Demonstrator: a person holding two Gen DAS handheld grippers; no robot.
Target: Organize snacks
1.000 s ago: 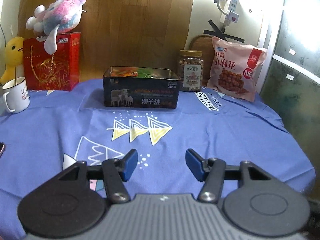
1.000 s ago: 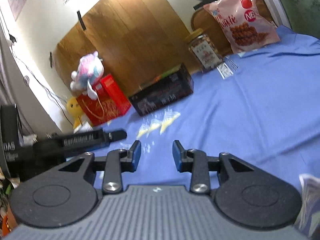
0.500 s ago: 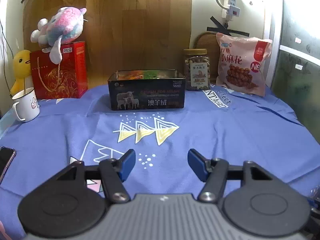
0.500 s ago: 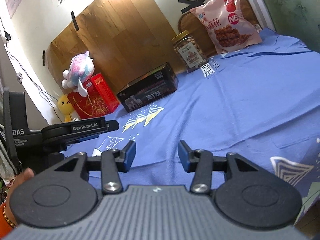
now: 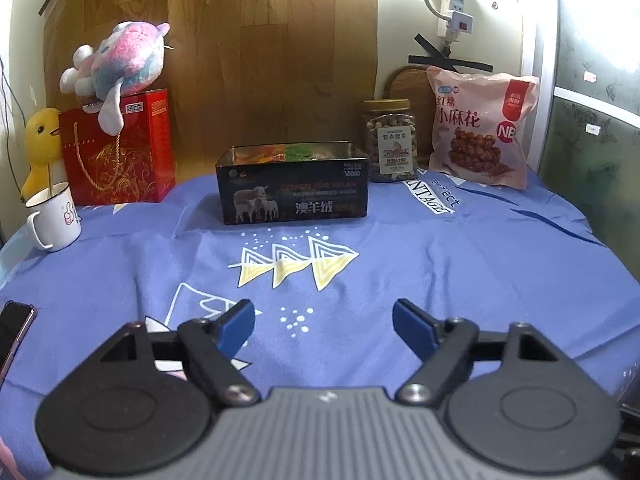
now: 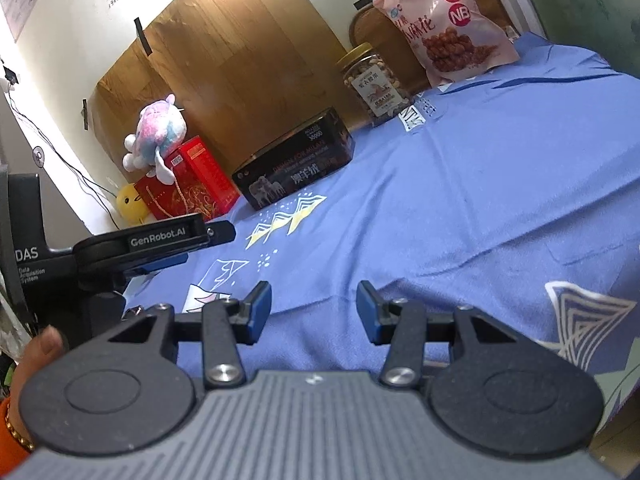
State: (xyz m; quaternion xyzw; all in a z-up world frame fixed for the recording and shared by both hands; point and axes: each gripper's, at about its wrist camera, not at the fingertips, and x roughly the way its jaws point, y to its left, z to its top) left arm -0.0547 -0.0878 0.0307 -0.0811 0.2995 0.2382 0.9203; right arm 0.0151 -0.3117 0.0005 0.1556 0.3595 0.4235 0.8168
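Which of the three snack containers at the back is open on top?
The black tin, left of the nut jar, shows colourful packets inside; the jar is lidded and the pink bag looks sealed.

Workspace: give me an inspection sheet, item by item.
Surface: blue printed cloth, wrinkled.
Job's things: open black tin holding snack packets; nut jar and pink snack bag at the back.
Clutter: white mug, red gift bag, plush toy, yellow duck, phone.
Grippers: left tool and right tool open, empty.
Cables: power strip on the wall.
Surroundings: wood panel.
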